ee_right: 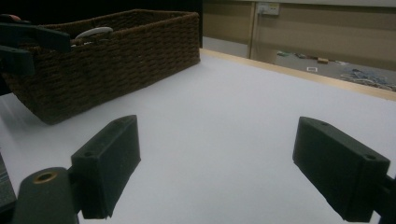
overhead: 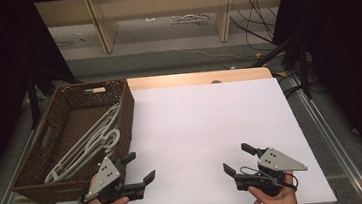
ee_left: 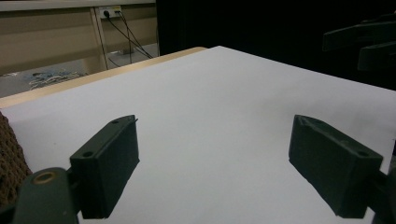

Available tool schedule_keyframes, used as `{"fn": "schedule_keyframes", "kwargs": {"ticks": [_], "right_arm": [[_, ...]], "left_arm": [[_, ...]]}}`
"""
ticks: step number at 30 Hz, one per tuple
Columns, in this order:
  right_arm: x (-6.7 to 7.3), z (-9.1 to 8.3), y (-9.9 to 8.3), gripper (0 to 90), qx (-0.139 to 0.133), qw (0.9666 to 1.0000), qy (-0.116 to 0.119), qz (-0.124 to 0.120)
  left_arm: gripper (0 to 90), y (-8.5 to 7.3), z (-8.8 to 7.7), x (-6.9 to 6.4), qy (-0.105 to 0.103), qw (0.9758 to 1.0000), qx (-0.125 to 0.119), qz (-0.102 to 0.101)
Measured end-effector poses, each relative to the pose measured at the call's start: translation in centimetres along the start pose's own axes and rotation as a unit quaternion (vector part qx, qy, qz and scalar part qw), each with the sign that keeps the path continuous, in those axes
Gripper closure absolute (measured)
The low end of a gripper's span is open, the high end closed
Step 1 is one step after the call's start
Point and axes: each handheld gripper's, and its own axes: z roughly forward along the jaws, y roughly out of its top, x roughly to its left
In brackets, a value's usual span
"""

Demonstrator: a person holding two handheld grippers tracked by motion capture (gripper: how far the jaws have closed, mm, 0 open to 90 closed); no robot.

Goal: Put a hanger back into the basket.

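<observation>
Left tongs (overhead: 142, 167) were spread wide, jaws well apart, gripping nothing and touching nothing; they sat at the near left of the counter (overhead: 211, 124), just beside the near right corner of the basket (overhead: 39, 161). Right tongs (overhead: 235, 159) were likewise spread wide and empty, at the near right of the counter, well apart from the left pair. The brown woven basket stood on the left side of the counter and contained white hangers (overhead: 92, 140), lying loosely inside it. The white surface between both tongs was unobstructed.
</observation>
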Motion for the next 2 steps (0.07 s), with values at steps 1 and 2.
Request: {"fn": "schedule_keyframes", "kwargs": {"ticks": [1, 2], "right_arm": [[0.02, 0.01, 0.00, 16.0, 0.000, 1.0000, 0.001, -0.001], [0.06, -0.04, 0.04, 16.0, 0.003, 1.0000, 0.000, -0.002]], "left_arm": [[15.9, -0.03, 0.03, 0.03, -0.001, 1.0000, 0.000, 0.001], [15.9, -0.05, 0.07, 0.07, -0.003, 1.0000, -0.002, 0.002]]}}
